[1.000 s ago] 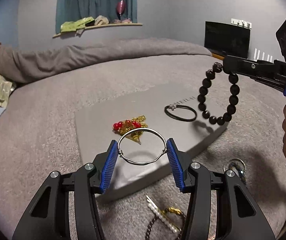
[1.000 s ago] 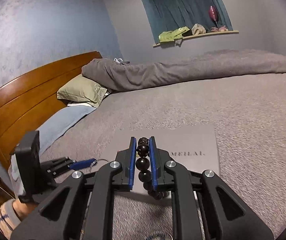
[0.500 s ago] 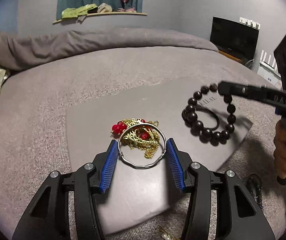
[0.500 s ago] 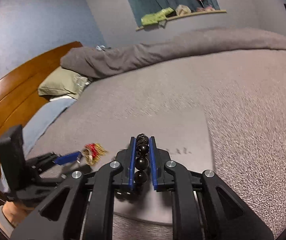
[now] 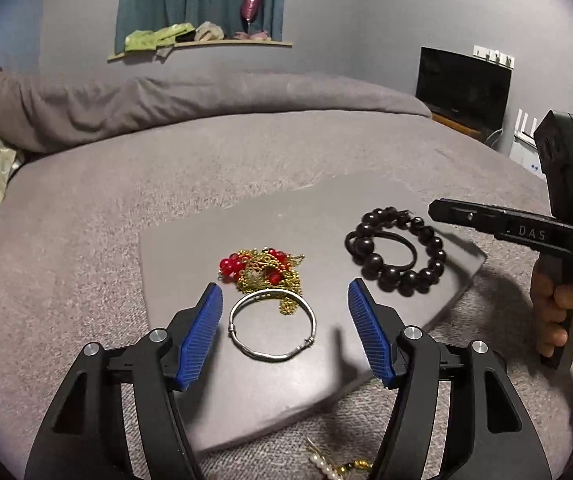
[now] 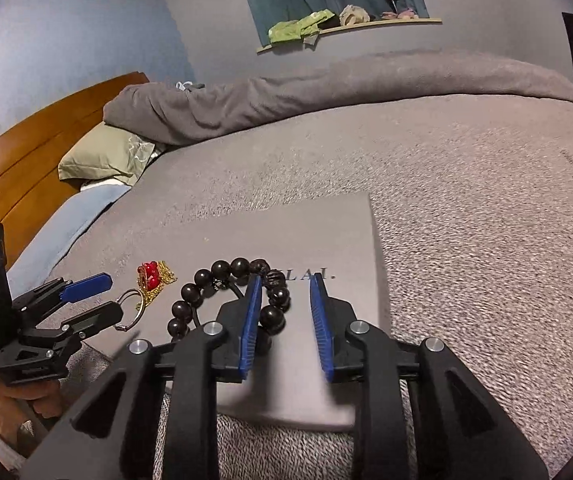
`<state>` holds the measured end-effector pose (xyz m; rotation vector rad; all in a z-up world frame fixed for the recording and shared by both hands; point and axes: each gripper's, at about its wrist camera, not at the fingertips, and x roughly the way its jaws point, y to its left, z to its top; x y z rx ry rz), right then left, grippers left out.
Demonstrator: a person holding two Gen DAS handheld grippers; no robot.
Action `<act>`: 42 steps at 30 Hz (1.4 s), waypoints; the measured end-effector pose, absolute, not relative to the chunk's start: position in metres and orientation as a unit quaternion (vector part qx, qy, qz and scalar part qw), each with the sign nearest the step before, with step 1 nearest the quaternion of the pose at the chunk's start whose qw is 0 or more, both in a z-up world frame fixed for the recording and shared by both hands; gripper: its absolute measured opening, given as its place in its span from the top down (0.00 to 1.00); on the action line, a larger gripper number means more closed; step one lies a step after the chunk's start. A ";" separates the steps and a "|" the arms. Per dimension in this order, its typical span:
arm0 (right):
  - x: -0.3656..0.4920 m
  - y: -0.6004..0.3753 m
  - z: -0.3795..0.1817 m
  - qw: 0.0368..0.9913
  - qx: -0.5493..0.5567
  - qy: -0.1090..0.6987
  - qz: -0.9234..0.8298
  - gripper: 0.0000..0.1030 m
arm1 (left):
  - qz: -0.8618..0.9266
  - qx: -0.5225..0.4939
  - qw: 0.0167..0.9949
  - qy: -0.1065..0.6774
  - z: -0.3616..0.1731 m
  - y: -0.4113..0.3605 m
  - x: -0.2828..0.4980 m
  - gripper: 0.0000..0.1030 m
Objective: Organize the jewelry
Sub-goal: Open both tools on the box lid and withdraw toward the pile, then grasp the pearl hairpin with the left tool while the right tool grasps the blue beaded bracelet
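Both grippers gape over jewelry on a gray board lettered "LAI."

The left gripper [image 5: 284, 330], jaws apart, frames a silver bangle [image 5: 272, 324]; gold chain with red beads [image 5: 262, 268] lies just ahead. The right gripper [image 6: 286, 322], marked "DAS", stands parted beside the black bead bracelet [image 6: 230, 292], which hides the board's [image 6: 326, 236] earlier letters.

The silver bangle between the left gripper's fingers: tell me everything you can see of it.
The silver bangle is a thin, shiny metal-looking hoop with a small wrapped joint on each side. It lies flat on the grey board, free between the open left gripper, touching neither blue pad. Its far edge overlaps the gold chain with red beads.
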<state>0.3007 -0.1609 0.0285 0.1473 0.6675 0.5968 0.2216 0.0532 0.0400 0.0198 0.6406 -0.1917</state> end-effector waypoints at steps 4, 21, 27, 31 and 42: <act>0.294 -0.167 0.031 0.899 0.077 0.318 0.292 0.75 | -0.090 0.004 0.946 0.310 0.043 0.058 0.211 0.36; 0.232 -0.153 0.031 0.893 0.021 0.309 0.326 0.70 | -0.094 -0.019 0.944 0.317 0.042 0.066 0.145 0.36; 0.211 -0.151 0.020 0.886 -0.005 0.321 0.336 0.61 | -0.104 -0.001 0.933 0.345 0.024 0.056 0.136 0.36; 0.200 -0.155 0.009 0.881 -0.014 0.335 0.332 0.61 | -0.106 0.007 0.928 0.357 0.015 0.051 0.134 0.36; 0.171 -0.162 -0.020 0.868 -0.051 0.374 0.323 0.46 | -0.098 0.004 0.912 0.399 -0.008 0.036 0.157 0.36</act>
